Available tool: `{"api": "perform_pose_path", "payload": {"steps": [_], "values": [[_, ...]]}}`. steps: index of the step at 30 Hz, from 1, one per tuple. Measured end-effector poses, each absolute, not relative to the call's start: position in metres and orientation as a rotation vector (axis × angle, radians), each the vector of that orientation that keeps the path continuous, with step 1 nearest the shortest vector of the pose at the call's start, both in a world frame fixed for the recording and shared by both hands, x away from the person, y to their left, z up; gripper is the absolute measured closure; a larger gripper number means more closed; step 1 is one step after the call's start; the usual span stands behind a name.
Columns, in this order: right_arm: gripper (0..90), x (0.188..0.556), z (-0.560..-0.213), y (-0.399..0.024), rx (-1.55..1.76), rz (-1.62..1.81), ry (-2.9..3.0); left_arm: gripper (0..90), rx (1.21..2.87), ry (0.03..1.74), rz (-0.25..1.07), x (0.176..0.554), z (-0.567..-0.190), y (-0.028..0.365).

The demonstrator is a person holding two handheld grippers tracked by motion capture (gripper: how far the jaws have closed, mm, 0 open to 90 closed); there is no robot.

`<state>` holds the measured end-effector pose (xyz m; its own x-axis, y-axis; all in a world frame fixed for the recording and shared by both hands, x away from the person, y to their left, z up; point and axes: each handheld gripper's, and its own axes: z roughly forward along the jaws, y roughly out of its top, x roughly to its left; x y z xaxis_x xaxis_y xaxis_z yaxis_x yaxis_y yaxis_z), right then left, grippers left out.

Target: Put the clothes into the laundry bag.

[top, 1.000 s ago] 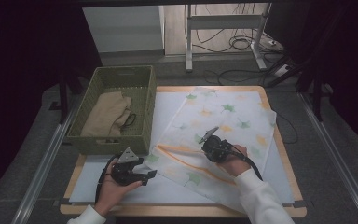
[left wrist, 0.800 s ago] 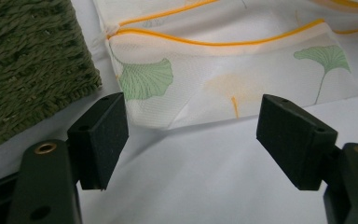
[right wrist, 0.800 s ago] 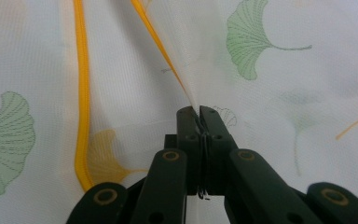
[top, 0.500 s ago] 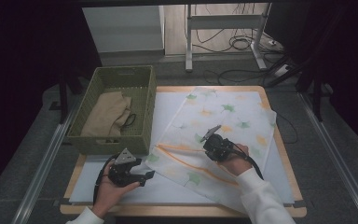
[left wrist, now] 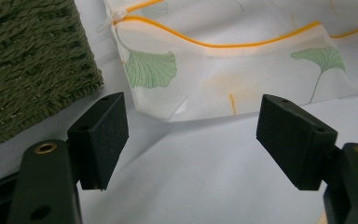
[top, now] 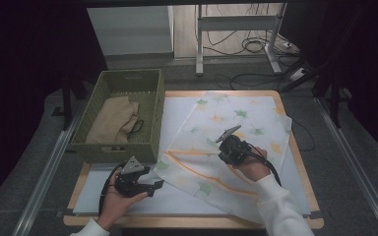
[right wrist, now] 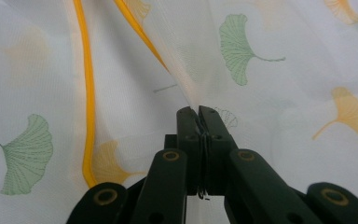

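Now: leaf-print cloth (top: 236, 142) spread across worktop (top: 295, 196), near corner (left wrist: 168, 114) lying just ahead of left gripper (left wrist: 191, 140), jaws released; right gripper (right wrist: 199, 122) clenched on mid-cloth fold; green basket (top: 123, 118) beside left.

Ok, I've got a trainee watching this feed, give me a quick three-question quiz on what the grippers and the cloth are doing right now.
1. True or false: the left gripper is shut on the leaf-print cloth.
2. Multiple choice: what lies in the green woven basket? A) a folded tan cloth B) a stack of plates C) a coil of orange rope
3. Fill in: the right gripper is shut on a raised fold of the ______.

Key
1. False. In the left gripper view its jaws stand wide apart, short of the cloth's near edge.
2. A, the tan cloth.
3. Leaf-print cloth; the right gripper view shows the fabric pinched between the closed jaws.
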<state>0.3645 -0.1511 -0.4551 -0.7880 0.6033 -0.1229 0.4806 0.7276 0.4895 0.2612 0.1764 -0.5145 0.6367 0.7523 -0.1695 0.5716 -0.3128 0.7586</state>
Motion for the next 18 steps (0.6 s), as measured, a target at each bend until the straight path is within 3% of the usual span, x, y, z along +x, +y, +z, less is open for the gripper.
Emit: {"api": "perform_pose_path", "payload": {"steps": [18], "values": [[86.9,0.369,-0.435,-0.157,0.875,0.721,2.613,25.2,2.005,1.014,0.283,0.253,-0.511,0.175]]}}
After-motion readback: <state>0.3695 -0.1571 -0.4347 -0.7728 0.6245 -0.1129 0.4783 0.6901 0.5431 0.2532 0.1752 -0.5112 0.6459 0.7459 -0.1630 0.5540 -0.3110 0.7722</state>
